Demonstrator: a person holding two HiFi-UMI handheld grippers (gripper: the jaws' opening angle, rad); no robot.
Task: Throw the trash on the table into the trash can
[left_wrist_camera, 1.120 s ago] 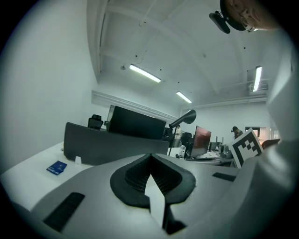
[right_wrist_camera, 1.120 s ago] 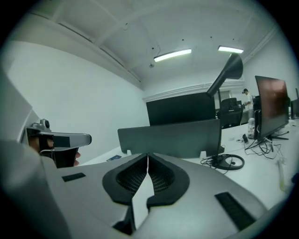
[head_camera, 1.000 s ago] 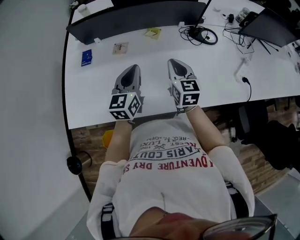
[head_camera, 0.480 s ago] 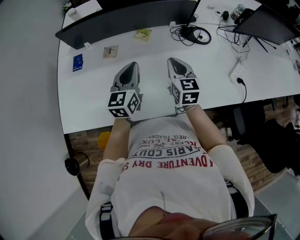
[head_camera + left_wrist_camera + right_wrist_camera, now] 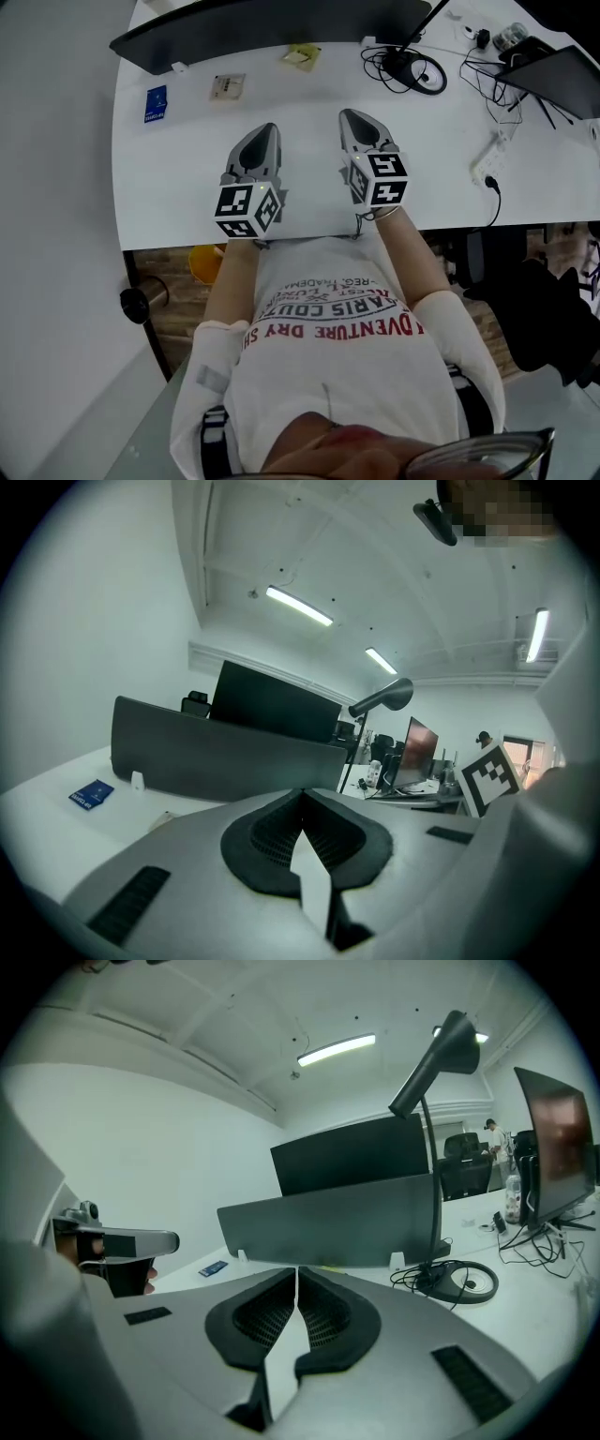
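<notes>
Three bits of trash lie on the far left of the white table (image 5: 187,202): a blue packet (image 5: 156,103), a beige wrapper (image 5: 227,87) and a crumpled yellow paper (image 5: 301,56). My left gripper (image 5: 266,129) and right gripper (image 5: 351,114) hover side by side over the near middle of the table, both shut and empty, well short of the trash. The left gripper view shows its jaws (image 5: 301,794) closed, with the blue packet (image 5: 91,794) far off to the left. The right gripper view shows its pads (image 5: 297,1269) together, with the packet (image 5: 213,1267) beyond.
A long black divider (image 5: 262,33) stands along the table's back. A lamp base with coiled cables (image 5: 414,71), a power strip (image 5: 489,157) and a laptop (image 5: 561,77) sit at the right. A yellow bin-like object (image 5: 204,262) shows under the table's left edge.
Both grippers stay shut and side by side, drifting slightly over the table. The head view has turned a little, so the trash sits further left and up.
</notes>
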